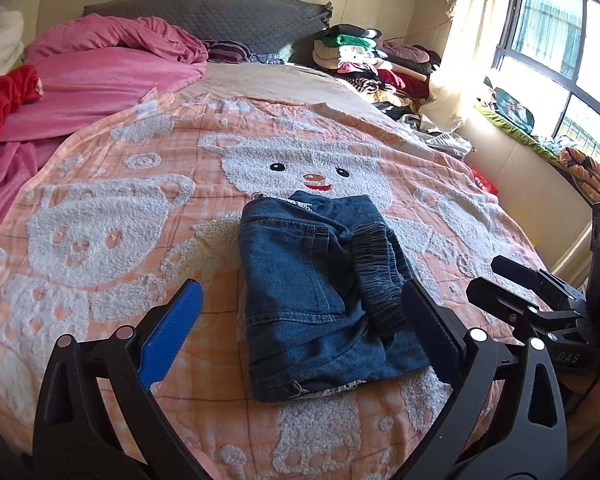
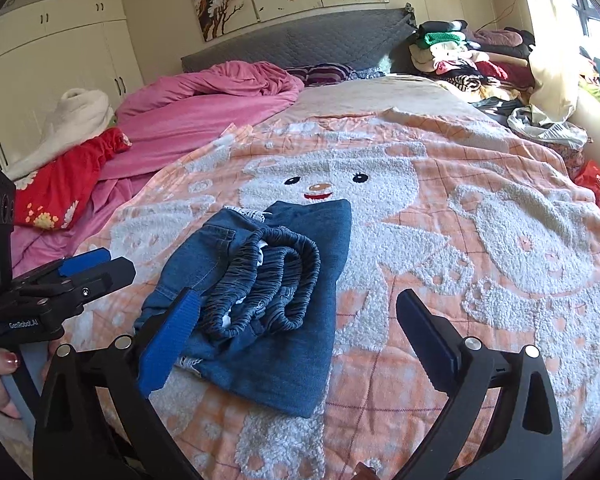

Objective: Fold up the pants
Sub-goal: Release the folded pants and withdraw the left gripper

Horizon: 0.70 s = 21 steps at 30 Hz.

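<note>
Nearby: clothes pile point(image 1: 376, 64), pink duvet point(image 1: 112, 68).

White lettering "GenRobot.AI" is showing on the left gripper point(image 2: 88, 270) body in the right wrist view. Letters "DAS" are showing on the right gripper point(image 1: 500, 276) body in the left wrist view, possibly part of a longer word. Red bag point(image 2: 598, 188) print is staying unreadable.

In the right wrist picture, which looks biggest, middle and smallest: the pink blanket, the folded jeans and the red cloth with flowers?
1. pink blanket, the largest by far.
2. folded jeans.
3. red cloth, the smallest.

The jeans lie nearer the camera, so they may look bigger than they really are; the red cloth might be close to them in true size.
</note>
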### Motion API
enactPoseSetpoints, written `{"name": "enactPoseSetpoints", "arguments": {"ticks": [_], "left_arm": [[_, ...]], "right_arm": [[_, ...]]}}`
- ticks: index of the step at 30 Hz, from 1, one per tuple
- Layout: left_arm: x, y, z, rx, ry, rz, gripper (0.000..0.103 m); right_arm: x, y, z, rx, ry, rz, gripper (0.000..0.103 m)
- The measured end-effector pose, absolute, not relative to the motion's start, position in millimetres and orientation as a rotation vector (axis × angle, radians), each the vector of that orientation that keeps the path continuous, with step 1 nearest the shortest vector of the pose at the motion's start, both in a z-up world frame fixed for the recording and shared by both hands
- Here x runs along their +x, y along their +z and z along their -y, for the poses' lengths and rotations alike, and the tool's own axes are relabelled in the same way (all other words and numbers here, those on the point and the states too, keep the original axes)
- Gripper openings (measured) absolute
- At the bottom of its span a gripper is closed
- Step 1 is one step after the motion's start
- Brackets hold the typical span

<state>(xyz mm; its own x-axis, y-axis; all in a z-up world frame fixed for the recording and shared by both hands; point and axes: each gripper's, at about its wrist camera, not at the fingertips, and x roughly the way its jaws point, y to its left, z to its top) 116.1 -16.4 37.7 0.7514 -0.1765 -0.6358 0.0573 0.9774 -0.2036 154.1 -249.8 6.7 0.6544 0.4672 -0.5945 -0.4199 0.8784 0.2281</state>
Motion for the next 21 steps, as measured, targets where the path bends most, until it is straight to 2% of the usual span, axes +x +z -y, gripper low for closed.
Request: {"name": "enactPoseSetpoints", "arguments": {"ticks": [10,21], "left_arm": [[87,39,13,-0.18,-0.107,-0.697,0.094],[53,17,7,-0.192,-0.073,-0.745,0.094]], "right_arm": [[118,13,253,0.039,0.483,-0.647,0.098],[86,-2,255,0.008,0.455,-0.686,0.098]]}}
